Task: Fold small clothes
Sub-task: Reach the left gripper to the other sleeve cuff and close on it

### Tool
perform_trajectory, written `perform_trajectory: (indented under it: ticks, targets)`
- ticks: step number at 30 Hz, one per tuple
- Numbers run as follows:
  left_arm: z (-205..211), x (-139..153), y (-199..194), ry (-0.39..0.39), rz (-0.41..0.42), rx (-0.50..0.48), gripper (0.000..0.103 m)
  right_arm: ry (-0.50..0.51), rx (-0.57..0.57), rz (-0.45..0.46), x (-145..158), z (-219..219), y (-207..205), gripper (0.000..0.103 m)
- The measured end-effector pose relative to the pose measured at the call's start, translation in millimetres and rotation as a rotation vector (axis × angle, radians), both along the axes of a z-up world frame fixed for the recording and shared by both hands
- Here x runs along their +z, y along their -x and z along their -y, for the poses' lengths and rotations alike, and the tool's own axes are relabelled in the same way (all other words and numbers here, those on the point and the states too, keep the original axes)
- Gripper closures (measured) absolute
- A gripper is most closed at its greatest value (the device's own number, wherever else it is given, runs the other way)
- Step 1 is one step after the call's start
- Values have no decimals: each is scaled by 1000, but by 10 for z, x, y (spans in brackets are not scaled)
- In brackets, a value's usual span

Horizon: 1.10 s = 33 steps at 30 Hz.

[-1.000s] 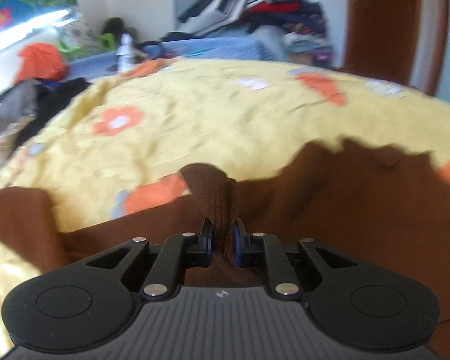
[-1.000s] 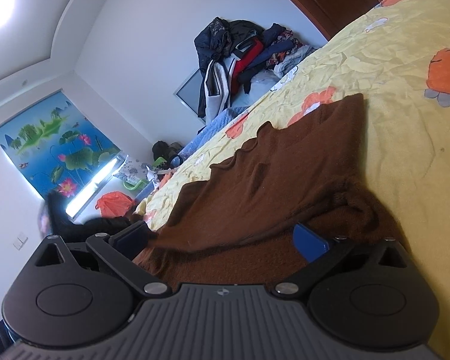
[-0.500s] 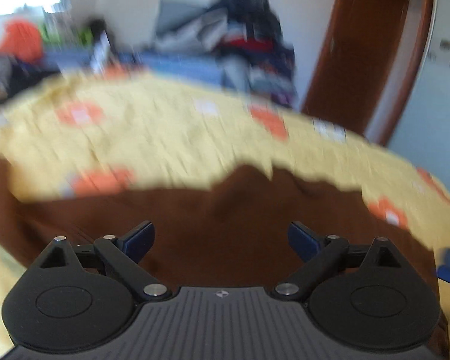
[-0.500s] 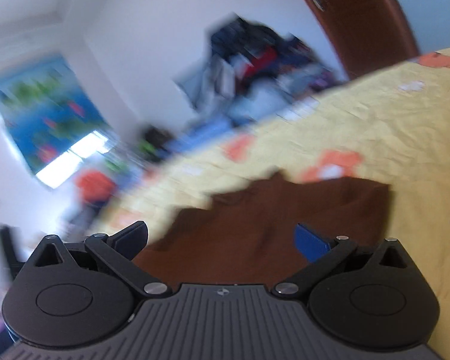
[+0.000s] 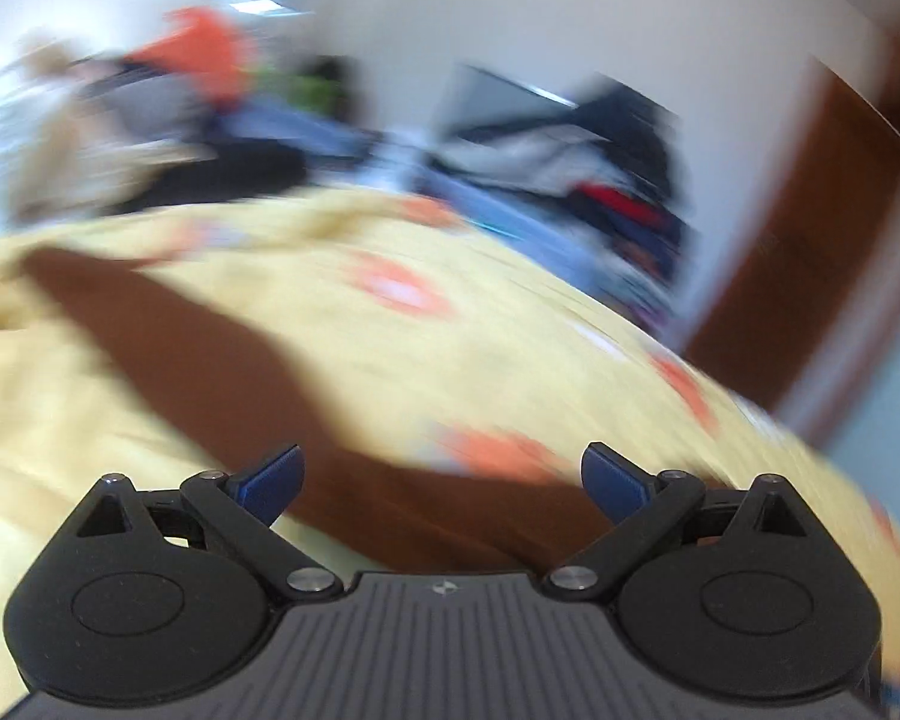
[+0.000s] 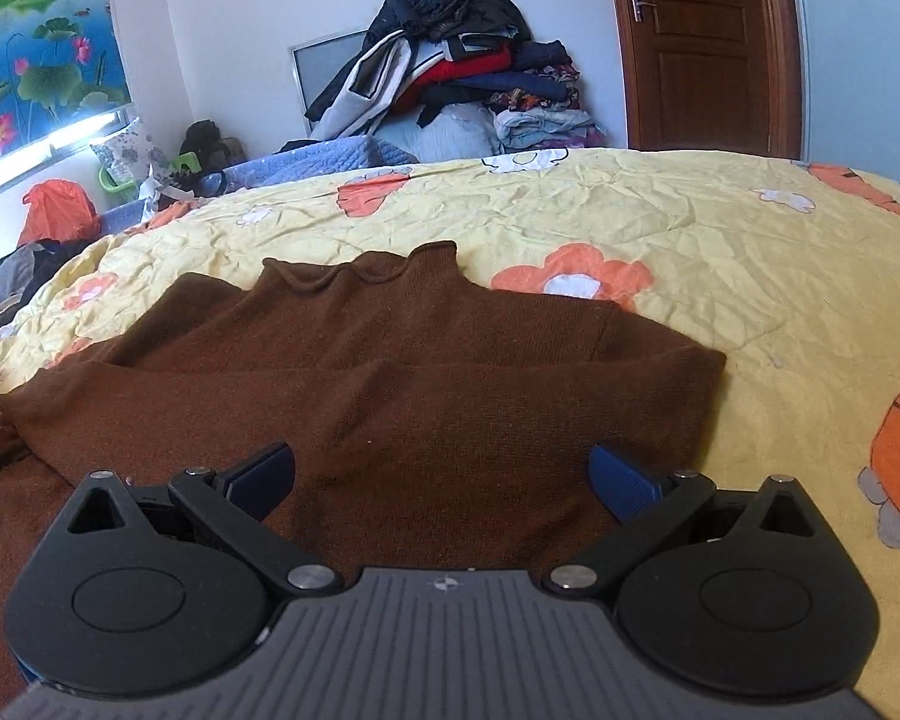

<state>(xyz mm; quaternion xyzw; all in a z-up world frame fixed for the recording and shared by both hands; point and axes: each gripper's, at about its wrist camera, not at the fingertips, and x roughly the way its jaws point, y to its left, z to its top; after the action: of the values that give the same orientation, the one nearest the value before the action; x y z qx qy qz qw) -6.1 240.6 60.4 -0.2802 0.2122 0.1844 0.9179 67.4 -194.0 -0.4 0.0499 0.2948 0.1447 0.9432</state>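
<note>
Bedroom, bed under a yellow flowered quilt (image 6: 720, 252); lotus window blind (image 6: 36, 42) at left, heaped clothes (image 6: 450, 78) centre, wooden door (image 6: 702, 42) at right.

Left tool (image 5: 441, 480): jaws opening, nearly full spread, nothing between them; view blurred, a brown strip beneath.

Brown knit sweater (image 6: 390, 360): flat on the quilt, collar far, one sleeve laid across the body, left sleeve trailing out.

Right tool (image 6: 441, 480): spread, empty, over the near hem.

Step judged: between folds. Next likely calls for pinching the left sleeve and laying it across.
</note>
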Motion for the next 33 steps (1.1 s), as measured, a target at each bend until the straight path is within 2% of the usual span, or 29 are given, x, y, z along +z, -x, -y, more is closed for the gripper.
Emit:
perform_trajectory:
  ticks: [4,6,9,10,12,14,15,16,18,19,22,26,31,33]
  targets:
    - [-993,-62,249,181,0,262,3,-2,0,0,-2,9,-9,0]
    - [-1331,-136,289,258,-7,371,3,-5,-2,1,-4,8,-7,0]
    - [-1688,-325,280,400,-26,421,4,-6,-5,1,-1,0,-3,0]
    - [-1727,-370,258,418,-8,418,4,-5,-4,1,-2,4,-7,0]
    - [-1748,-373,184,390,-5,398,4,-2,-6,1,-4,-2,-9,0]
    - [-1725,-371,88,339,-6,380,11,1,-7,0,-3,-5,-12,0]
    - [-1697,-372,11,287,-29,378,25,3,-8,0,-3,-7,-11,0]
    - [-1706,-393,-96,229,-86,381,51,5,-8,0,-3,-9,-18,0]
    - [-1755,-464,-207,177,-181,381,77,7,-8,0,-5,-11,-27,0]
    - [-1764,-461,-207,153,-172,376,97,6,-8,0,-8,-12,-32,0]
    - [-1732,-327,-162,140,-147,377,98,3,-8,0,-5,-13,-30,0]
    - [-1484,158,16,103,1,327,98,-5,-8,1,-4,-17,-34,0]
    - [-1005,1006,227,34,242,161,98,-21,-10,3,-6,-3,-19,0]
    - [-782,1274,236,-6,287,88,98,-28,-11,4,-5,10,-12,0]
